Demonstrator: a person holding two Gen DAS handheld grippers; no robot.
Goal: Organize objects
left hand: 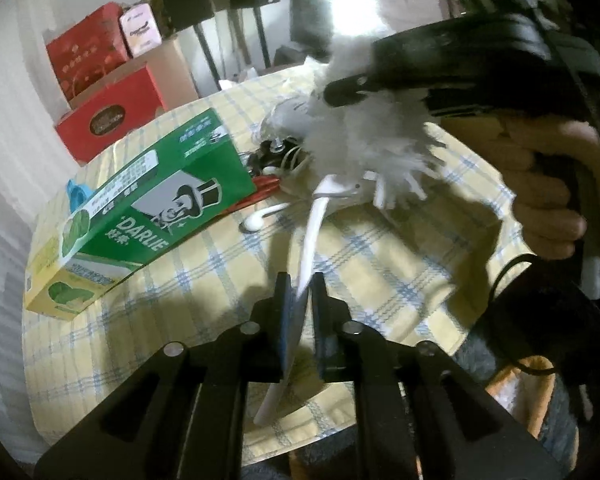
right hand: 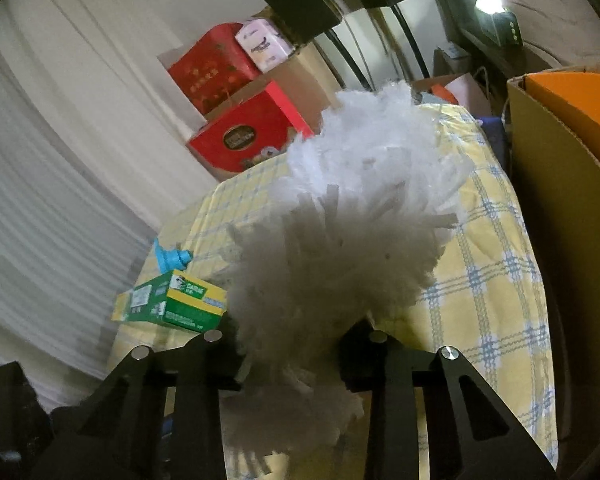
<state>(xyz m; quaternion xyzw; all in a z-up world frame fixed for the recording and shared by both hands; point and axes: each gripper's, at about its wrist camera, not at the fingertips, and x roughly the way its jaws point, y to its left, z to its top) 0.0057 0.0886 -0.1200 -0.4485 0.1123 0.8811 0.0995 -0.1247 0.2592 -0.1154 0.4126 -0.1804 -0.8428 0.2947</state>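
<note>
A yellow checked tabletop [left hand: 204, 280] under dim light: the left gripper [left hand: 300, 292] pinches the white duster [left hand: 364, 136] handle while the right gripper's [right hand: 296, 344] fingers close around its fluff. Beyond, the toothpaste box [left hand: 140, 208], earbuds [left hand: 260, 218] and cable clutter [left hand: 280, 156] still await sorting.

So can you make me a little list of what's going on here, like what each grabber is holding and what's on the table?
left gripper: shut on the white plastic handle of the duster
right gripper: around the fluffy white duster head; grip hidden by the fluff
table cover: yellow cloth with blue checks
biggest box: green and yellow Darlie toothpaste box, lying on the cloth
small things: white earbud beside the box, tangled cables behind it
far edge: small blue plastic piece
</note>
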